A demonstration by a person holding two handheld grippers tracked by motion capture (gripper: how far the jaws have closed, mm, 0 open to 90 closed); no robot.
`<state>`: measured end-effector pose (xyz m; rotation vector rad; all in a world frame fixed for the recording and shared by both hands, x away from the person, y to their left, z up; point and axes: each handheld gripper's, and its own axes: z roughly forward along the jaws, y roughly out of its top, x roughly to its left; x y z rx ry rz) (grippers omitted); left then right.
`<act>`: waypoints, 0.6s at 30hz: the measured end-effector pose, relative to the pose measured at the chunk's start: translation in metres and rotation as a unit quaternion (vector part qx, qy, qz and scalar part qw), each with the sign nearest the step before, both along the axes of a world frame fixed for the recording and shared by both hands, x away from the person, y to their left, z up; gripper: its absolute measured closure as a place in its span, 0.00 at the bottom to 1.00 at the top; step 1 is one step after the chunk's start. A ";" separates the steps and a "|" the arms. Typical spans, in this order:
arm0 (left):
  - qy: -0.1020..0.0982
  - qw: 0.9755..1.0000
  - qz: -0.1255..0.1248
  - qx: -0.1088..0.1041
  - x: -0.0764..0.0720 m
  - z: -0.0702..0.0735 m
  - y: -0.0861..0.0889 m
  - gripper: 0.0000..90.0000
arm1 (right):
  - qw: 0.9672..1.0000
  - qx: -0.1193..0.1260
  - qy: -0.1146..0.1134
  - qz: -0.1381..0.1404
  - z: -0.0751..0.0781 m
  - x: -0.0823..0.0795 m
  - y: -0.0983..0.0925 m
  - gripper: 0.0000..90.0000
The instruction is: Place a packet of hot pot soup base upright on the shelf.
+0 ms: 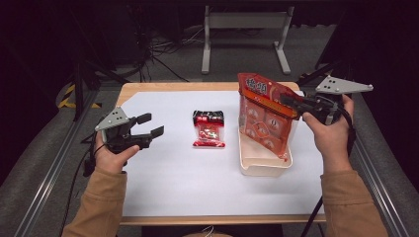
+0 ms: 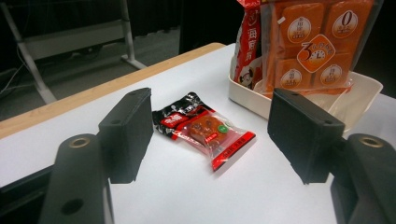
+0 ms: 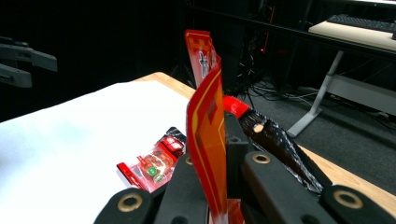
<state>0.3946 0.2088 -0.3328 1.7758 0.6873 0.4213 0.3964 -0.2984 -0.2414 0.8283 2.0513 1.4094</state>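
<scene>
Right claw [image 1: 296, 105]: clamping shut on the upper right edge of the orange snack bag [image 1: 262, 116], jaws pressing the flat film between them, as seen close up in the right gripper view [image 3: 208, 140]. Bag: standing upright and slightly tilted, lower end sitting inside the white tray [image 1: 262, 165] on the right half of the desk [image 1: 173, 177]; top edge rising well above the tray rim. In the left gripper view, clear front of the bag [image 2: 317, 42] showing orange inner packs with round labels, with the tray wall [image 2: 247, 95] just below.

Left claw [image 1: 147, 126]: hovering over the left part of the desk, jaws standing apart, gripping nothing, pointing right toward the desk's middle. In its own view, the two black jaws framing the small red packet [image 2: 205, 130] from a distance, not touching it.

Small red packet [image 1: 208, 129]: lying flat on the white desk surface near the centre, between the two claws, just left of the tray and apart from it; clear window showing a brownish piece inside. Also lying in sight beyond the bag in the right gripper view [image 3: 154, 168].

Far edge of the desk: bare wood strip, dark floor with cables and a grey metal frame [image 1: 244, 37] beyond.
</scene>
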 end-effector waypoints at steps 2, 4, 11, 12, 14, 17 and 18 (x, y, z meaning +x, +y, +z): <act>0.000 1.000 -0.001 0.001 0.000 0.000 0.000 0.33 | 1.000 -0.001 0.000 -0.002 -0.002 0.000 0.000 0.99; -0.002 1.000 -0.003 0.004 0.001 -0.001 -0.001 0.33 | 1.000 0.001 0.000 -0.002 -0.006 0.001 -0.001 0.99; 0.015 1.000 -0.005 0.001 0.004 -0.004 -0.002 0.28 | 1.000 0.011 0.000 0.001 -0.013 -0.002 -0.002 0.99; 0.014 1.000 -0.005 -0.001 0.004 -0.005 -0.003 0.27 | 1.000 0.011 0.001 0.003 -0.015 -0.003 -0.001 0.99; 0.013 1.000 -0.005 0.002 0.005 -0.006 -0.004 0.25 | 1.000 0.008 0.006 0.001 -0.018 -0.003 -0.001 0.99; 0.016 1.000 -0.001 0.005 0.007 -0.007 -0.006 0.18 | 1.000 0.011 0.010 0.000 -0.022 -0.003 -0.001 0.99; 0.019 1.000 0.002 0.007 0.007 -0.008 -0.007 0.18 | 1.000 0.013 0.011 -0.003 -0.025 -0.003 -0.003 0.99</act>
